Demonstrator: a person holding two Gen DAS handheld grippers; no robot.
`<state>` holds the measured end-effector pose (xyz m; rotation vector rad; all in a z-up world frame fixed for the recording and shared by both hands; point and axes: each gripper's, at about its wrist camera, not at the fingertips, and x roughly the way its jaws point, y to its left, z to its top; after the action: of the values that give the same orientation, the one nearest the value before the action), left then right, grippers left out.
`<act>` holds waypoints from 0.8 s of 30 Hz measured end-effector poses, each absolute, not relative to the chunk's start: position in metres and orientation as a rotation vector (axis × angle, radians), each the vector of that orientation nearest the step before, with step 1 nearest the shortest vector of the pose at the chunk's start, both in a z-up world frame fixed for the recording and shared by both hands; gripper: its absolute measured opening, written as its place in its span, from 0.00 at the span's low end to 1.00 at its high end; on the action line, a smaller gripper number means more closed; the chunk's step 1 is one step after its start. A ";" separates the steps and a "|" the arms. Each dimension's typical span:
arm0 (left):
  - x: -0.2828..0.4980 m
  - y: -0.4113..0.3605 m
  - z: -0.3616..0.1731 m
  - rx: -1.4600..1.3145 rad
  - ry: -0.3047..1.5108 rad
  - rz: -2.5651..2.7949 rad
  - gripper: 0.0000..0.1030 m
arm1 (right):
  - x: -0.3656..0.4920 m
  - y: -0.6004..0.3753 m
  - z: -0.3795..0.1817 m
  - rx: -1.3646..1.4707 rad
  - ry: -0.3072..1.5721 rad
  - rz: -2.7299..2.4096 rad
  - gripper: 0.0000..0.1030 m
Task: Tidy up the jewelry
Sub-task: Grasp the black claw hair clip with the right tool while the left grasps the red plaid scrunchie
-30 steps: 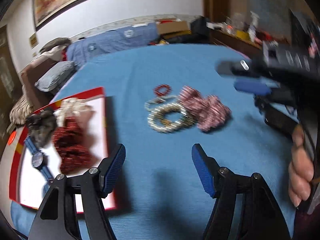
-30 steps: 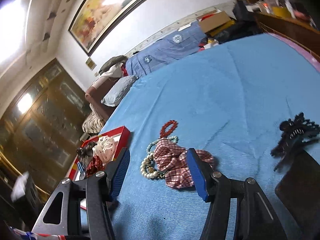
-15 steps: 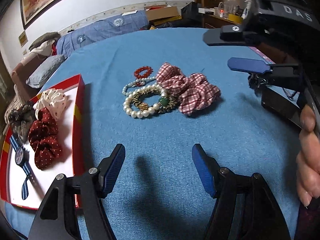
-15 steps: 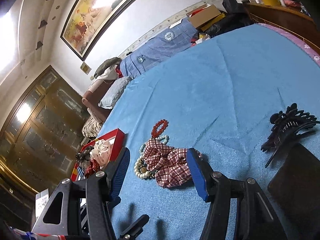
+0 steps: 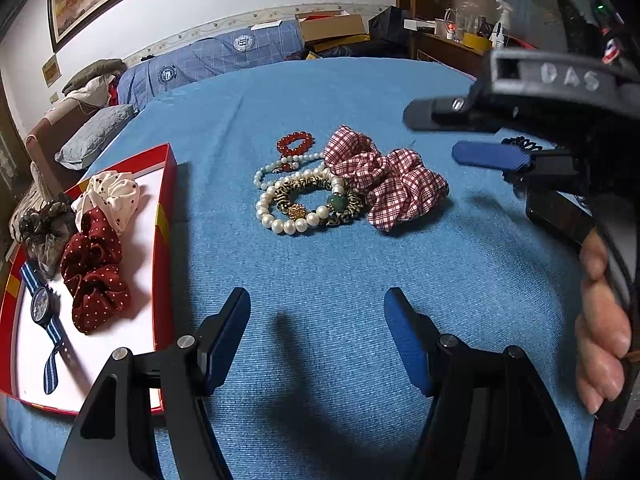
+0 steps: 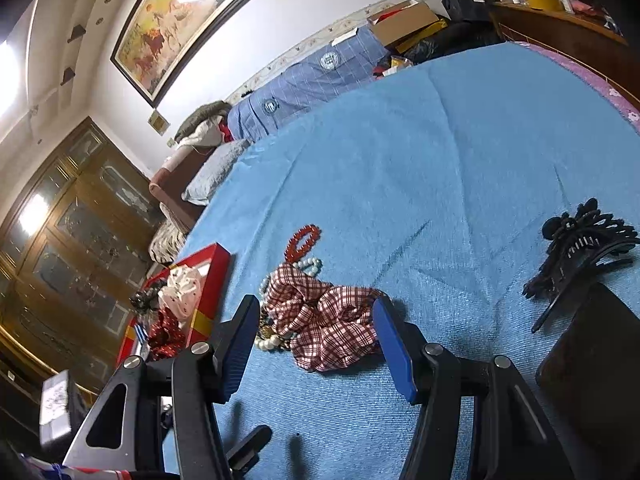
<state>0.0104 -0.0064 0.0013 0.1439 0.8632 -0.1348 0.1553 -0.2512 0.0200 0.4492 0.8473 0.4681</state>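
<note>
Plaid scrunchie [image 6: 324, 320] on blue cover, long axis 9-to-3, lies at 12 o'clock dead ahead of right gripper [image 6: 314, 342], jaws spread and empty; left gripper [image 5: 316, 336], likewise spread, sits farther back, tray [image 5: 170, 184] at its 10 o'clock.

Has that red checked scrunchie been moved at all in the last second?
No. The checked scrunchie still lies against the pearl bracelet, beside the red bead bracelet; only the camera shifted.

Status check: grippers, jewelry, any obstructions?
Left gripper open, empty. Right gripper open, near plaid scrunchie. Bracelets loose beside red tray. Nothing blocking.
</note>
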 end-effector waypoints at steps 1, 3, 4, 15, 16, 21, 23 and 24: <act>0.010 -0.005 0.002 0.144 0.859 -0.128 0.66 | 0.156 -0.249 0.018 0.435 0.858 0.468 0.62; 0.011 0.003 0.004 0.125 0.853 -0.112 0.66 | 0.157 -0.243 0.014 0.407 0.879 0.464 0.62; 0.012 0.007 0.005 0.115 0.852 -0.106 0.66 | 0.158 -0.239 0.012 0.390 0.891 0.467 0.61; 0.062 0.008 0.026 -0.108 0.951 -0.296 0.66 | 0.150 -0.341 0.049 0.447 0.638 0.058 0.58; 0.068 0.003 0.026 -0.118 0.952 -0.303 0.66 | 0.152 -0.351 0.047 0.466 0.648 0.042 0.58; 0.095 -0.024 0.018 -0.090 0.971 -0.284 0.69 | 0.161 -0.389 0.029 0.569 0.743 -0.038 0.60; 0.104 -0.034 0.016 -0.059 0.969 -0.267 0.69 | 0.160 -0.393 0.025 0.556 0.771 -0.103 0.61; 0.108 -0.038 0.014 -0.042 0.970 -0.252 0.69 | 0.160 -0.393 0.025 0.545 0.779 -0.121 0.63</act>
<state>0.1079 -0.0377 0.0141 -0.0423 0.9702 -0.2521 0.1596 -0.3935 0.0248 0.5455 0.7789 -0.1205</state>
